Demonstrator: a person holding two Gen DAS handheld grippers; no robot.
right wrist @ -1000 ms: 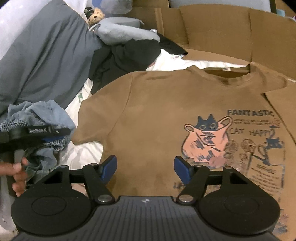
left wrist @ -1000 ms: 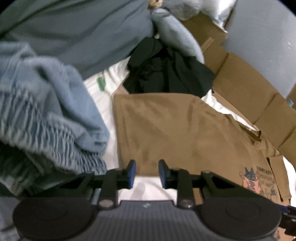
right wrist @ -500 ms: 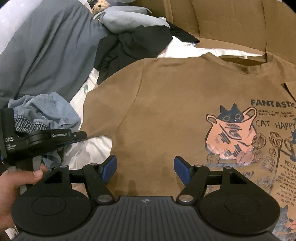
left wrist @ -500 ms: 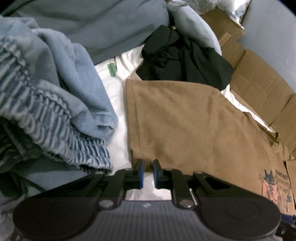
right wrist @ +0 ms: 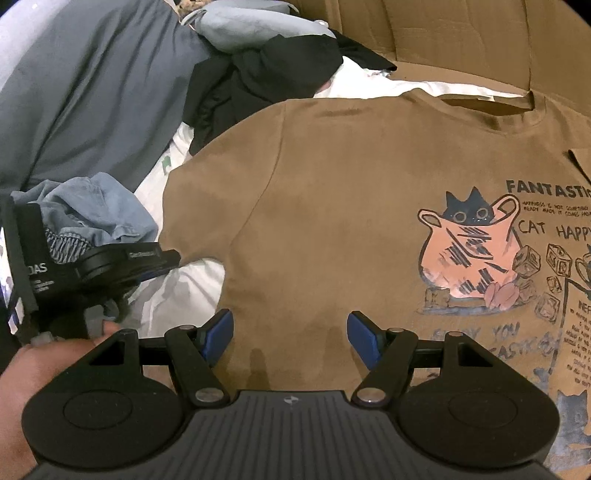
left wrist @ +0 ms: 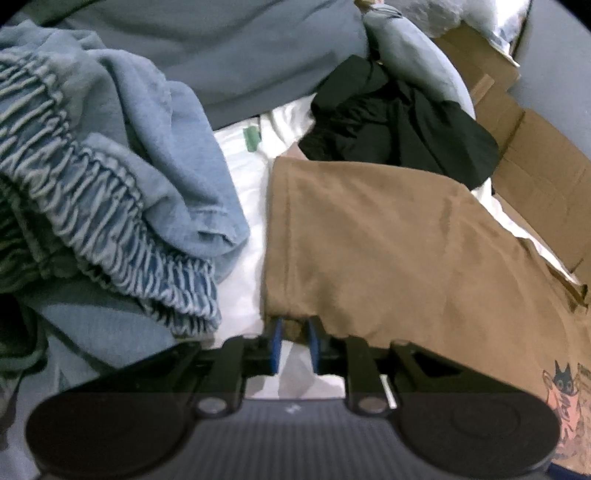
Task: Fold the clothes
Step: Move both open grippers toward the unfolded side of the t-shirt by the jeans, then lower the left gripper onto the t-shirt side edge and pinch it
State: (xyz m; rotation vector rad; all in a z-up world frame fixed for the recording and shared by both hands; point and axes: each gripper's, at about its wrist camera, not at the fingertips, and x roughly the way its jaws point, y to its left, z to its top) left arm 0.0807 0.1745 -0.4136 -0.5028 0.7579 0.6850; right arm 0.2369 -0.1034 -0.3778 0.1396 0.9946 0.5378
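Brown T-shirt (right wrist: 351, 206), printed with a cat: one. Black garment (right wrist: 266, 77), crumpled: one. Light-blue denim garment (left wrist: 110, 192) with elastic waistband: one. Grey-blue cloth (right wrist: 92, 85), large: one. Pale-blue garment (right wrist: 240, 27): one. White sheet (left wrist: 251, 236): one. Handheld grippers: two, left gripper (left wrist: 294, 338) and right gripper (right wrist: 290, 334). Flattened cardboard (left wrist: 535, 173): number of pieces unclear.

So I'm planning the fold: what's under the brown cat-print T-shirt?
A white sheet shows beside the brown cat-print T-shirt at its sleeve and above its collar, so it likely runs beneath. Flattened brown cardboard lies beyond. What is directly under the shirt's middle is covered.
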